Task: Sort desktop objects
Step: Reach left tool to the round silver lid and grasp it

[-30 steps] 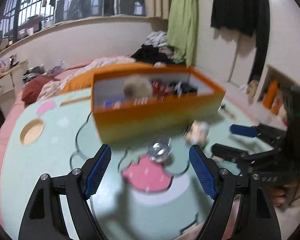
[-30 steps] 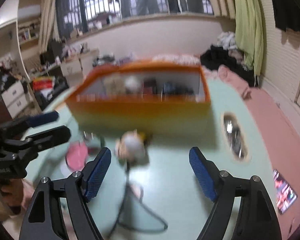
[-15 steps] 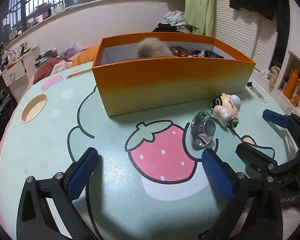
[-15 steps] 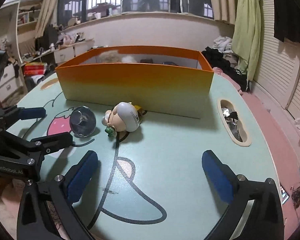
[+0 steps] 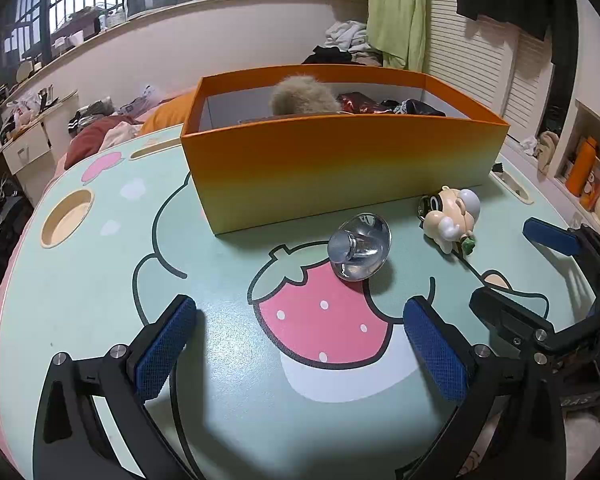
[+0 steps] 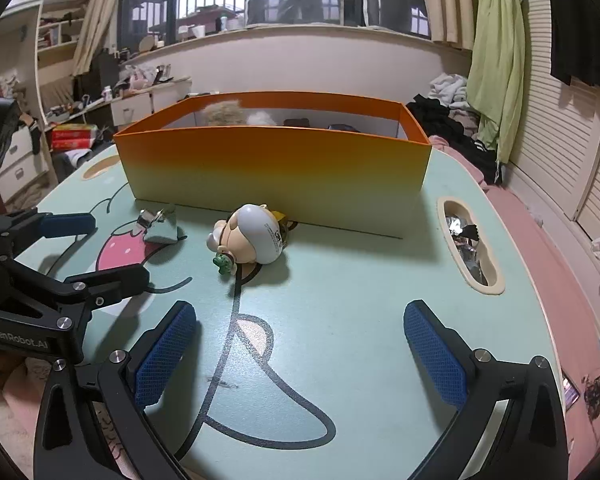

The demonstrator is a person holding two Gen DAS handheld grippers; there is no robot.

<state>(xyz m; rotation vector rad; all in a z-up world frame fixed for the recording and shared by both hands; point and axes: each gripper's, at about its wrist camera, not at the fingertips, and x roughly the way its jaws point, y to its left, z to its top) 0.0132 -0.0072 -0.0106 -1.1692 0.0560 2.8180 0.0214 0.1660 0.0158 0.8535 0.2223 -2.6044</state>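
Observation:
An orange box (image 5: 340,164) stands on the mint table (image 5: 100,280), with a fluffy ball and dark items inside. In front of it lie a shiny glass stopper-like piece (image 5: 358,252) and a small cartoon figure toy (image 5: 452,216). My left gripper (image 5: 300,348) is open and empty, low over the strawberry print, short of the glass piece. My right gripper (image 6: 300,344) is open and empty, short of the figure toy (image 6: 252,240). The box (image 6: 276,172) and glass piece (image 6: 156,224) also show in the right wrist view. Each gripper shows in the other's view.
The table has a round cup hole (image 5: 66,218) at the left and a long slot (image 6: 470,250) with foil scraps at the right. A bed with clothes and a cluttered desk lie behind. A pink floor mat is at the right.
Both grippers have drawn back and lowered from near the box toward the table's near edge. Their jaws have opened wider. The objects on the table have not moved.

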